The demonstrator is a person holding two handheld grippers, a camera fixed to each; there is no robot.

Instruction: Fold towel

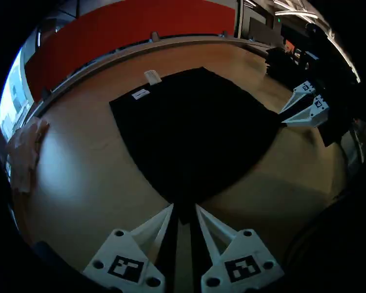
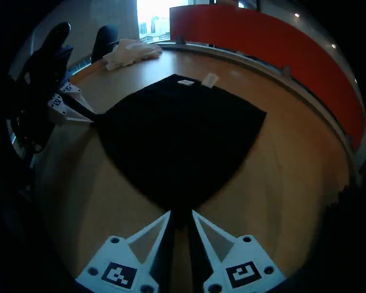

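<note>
Jaws of left gripper [image 1: 184, 212] and right gripper [image 2: 182, 216] nearly closed, each pinching one corner of the black towel [image 1: 193, 132], spread flat mid-frame on the counter [image 1: 85, 171]. Risk: thin pinch, corner slips on lift; uneven pull skews fold

No words, numbers or brand names can be read anywhere. The nearest things to signs are square black-and-white code markers [image 1: 128, 267], patterns rather than text. One sits on each finger of the left gripper [image 1: 184, 215] in the left gripper view, and one on each finger of the right gripper [image 2: 182, 217] in the right gripper view. Smaller ones appear on each gripper where it shows farther off in the other's view. A small white label [image 1: 141, 94] lies on the black towel [image 1: 197, 132] near its far edge, its print too small to make out. A white tag [image 1: 152, 76] at that edge is equally unreadable.
</note>
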